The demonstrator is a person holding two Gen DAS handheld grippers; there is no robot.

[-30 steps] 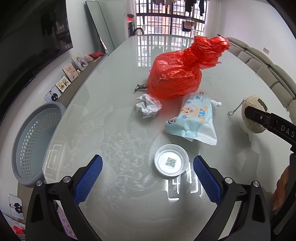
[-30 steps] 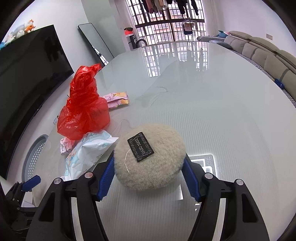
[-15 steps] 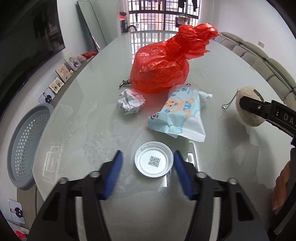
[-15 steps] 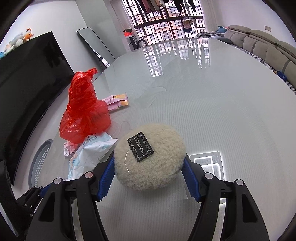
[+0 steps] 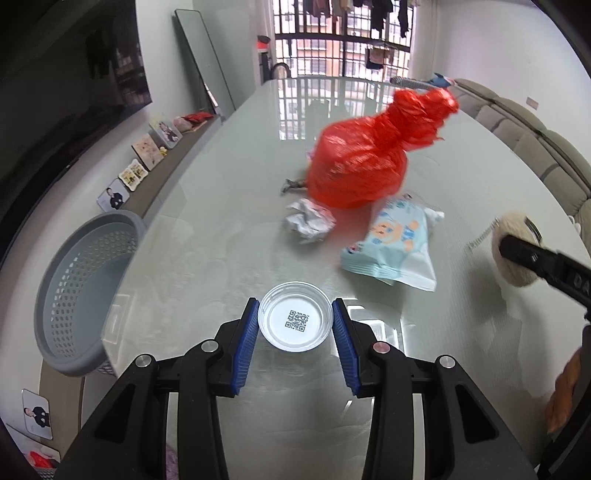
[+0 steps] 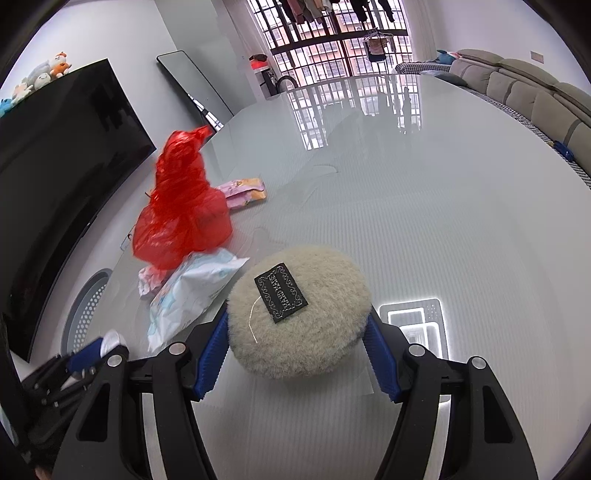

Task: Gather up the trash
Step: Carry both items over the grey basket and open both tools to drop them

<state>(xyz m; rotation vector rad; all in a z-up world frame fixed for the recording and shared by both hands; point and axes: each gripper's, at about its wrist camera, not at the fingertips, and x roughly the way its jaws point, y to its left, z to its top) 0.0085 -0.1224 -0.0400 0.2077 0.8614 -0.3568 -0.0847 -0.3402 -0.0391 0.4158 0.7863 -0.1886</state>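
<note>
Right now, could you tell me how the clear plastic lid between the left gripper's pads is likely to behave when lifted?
The clear plastic lid looks thin, so probably very light and may flex under the left gripper. Its smooth round rim could slip or pivot between the pads.

Crumpled paper (image 5: pixel 309 225) lies between bag (image 5: pixel 356 166) and lid (image 5: pixel 294 320).

a home living room: a grey sofa (image 6: pixel 528 88) runs beside the glossy desk (image 6: pixel 424 192), a big dark television (image 6: pixel 62 155) hangs opposite, framed photos (image 5: pixel 147 149) line a low shelf, laundry (image 6: pixel 325 7) dries outside.
</note>
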